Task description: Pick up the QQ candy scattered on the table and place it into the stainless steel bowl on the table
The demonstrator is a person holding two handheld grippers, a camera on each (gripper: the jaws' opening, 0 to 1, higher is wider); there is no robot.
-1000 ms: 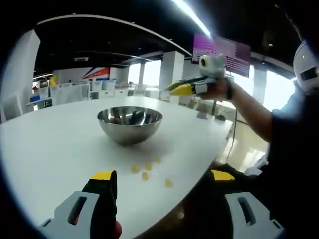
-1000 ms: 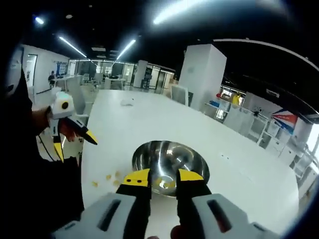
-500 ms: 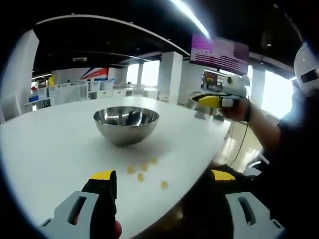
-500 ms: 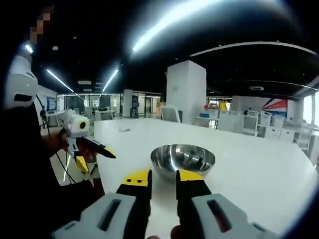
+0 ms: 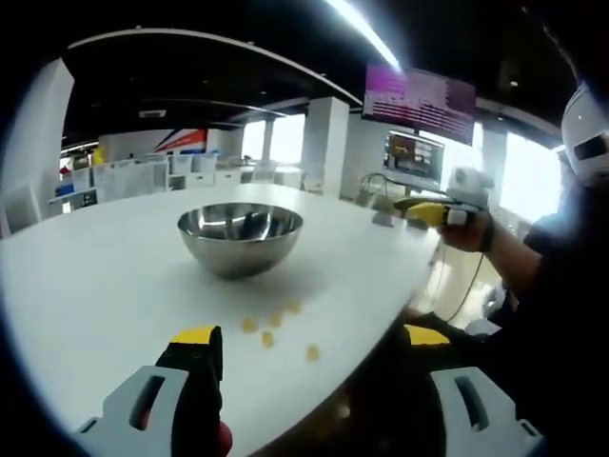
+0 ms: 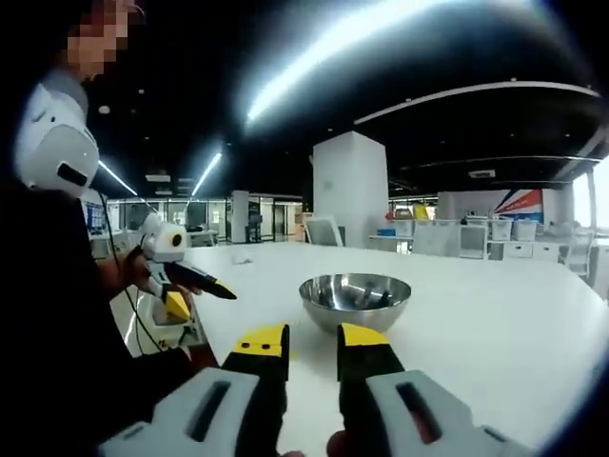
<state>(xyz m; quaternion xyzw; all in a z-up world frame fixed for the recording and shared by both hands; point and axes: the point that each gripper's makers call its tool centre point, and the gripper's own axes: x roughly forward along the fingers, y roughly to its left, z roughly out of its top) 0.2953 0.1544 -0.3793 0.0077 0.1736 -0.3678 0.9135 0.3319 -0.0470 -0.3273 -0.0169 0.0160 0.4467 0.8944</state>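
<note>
- Steel bowl upright on the white worktop, well in from its edge.
- Four yellow candies loose on the worktop, near the bowl, on the side toward the left tongs.
- Left tongs wide open, nothing held.
- Right tongs parted by a narrow gap, nothing between, held off beyond the worktop's edge.

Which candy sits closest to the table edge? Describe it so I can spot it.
Start at the stainless steel bowl on the white table. Before it lies a small cluster of yellow candies. The one you want lies alone, apart from them, nearest the edge.
</note>
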